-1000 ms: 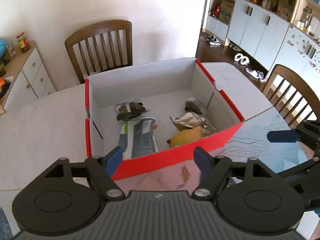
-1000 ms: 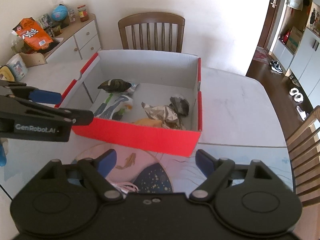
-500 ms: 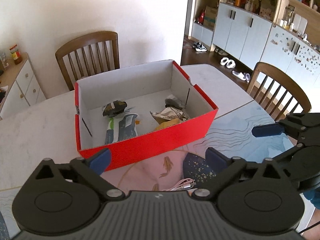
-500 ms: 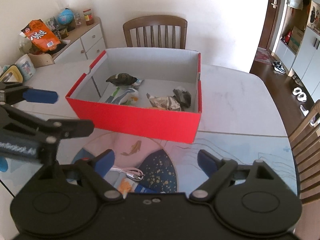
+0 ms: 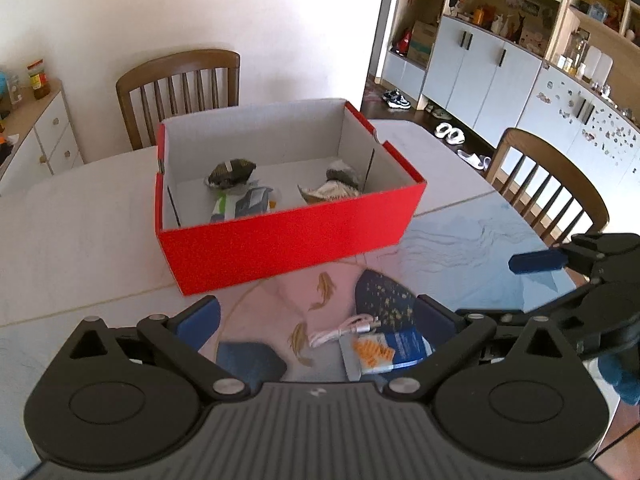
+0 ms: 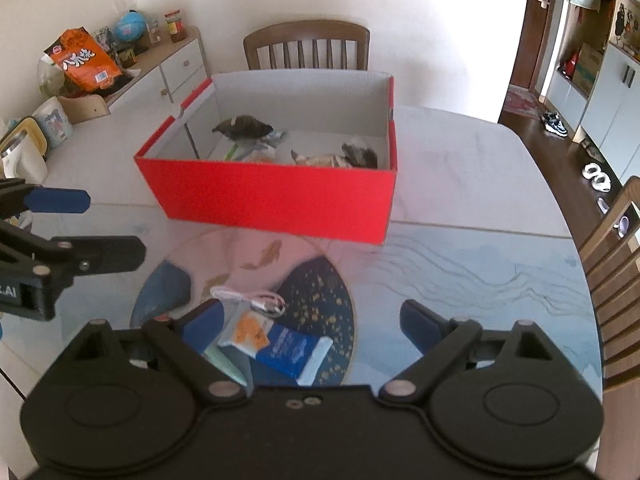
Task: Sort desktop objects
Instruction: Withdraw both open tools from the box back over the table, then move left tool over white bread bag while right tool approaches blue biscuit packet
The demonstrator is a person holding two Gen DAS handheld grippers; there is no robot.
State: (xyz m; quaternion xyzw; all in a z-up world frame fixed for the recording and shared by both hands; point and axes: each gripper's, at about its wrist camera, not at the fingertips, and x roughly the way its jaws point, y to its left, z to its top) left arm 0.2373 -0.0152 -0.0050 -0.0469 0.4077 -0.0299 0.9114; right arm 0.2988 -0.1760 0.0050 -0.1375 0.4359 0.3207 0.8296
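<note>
Red box (image 5: 288,240) sits open-topped on the counter (image 5: 80,240), toward the far side, with a wooden chair (image 5: 180,88) behind it. Inside: a dark bundle (image 5: 232,171), a green-and-grey packet (image 5: 244,208), a crumpled silvery wrapper (image 5: 328,192). From the right wrist view the same contents sit lower behind the near wall and are less legible.

Nearer, on the patterned mat (image 6: 460,272): a white cable (image 6: 256,300) coiled loosely, touching a blue-and-orange packet (image 6: 280,344). Left wrist view shows both lying between its own fingertips; right wrist view places them toward its left finger.

Left tongs (image 5: 316,316) spread wide, nothing between them. Right tongs (image 6: 312,316) likewise spread and empty. Each view catches the other tool side-on at its edge: right one (image 5: 580,280) at the right margin, left one (image 6: 60,236) at the left margin.

Only the right wrist view shows the sideboard (image 6: 168,68) with an orange snack bag (image 6: 84,60) and globe (image 6: 130,26). Only the left wrist view shows the cabinet wall (image 5: 500,68) and a second chair (image 5: 552,184). A blue patch (image 5: 250,362) under the left finger is probably mat print; blur prevents certainty.
</note>
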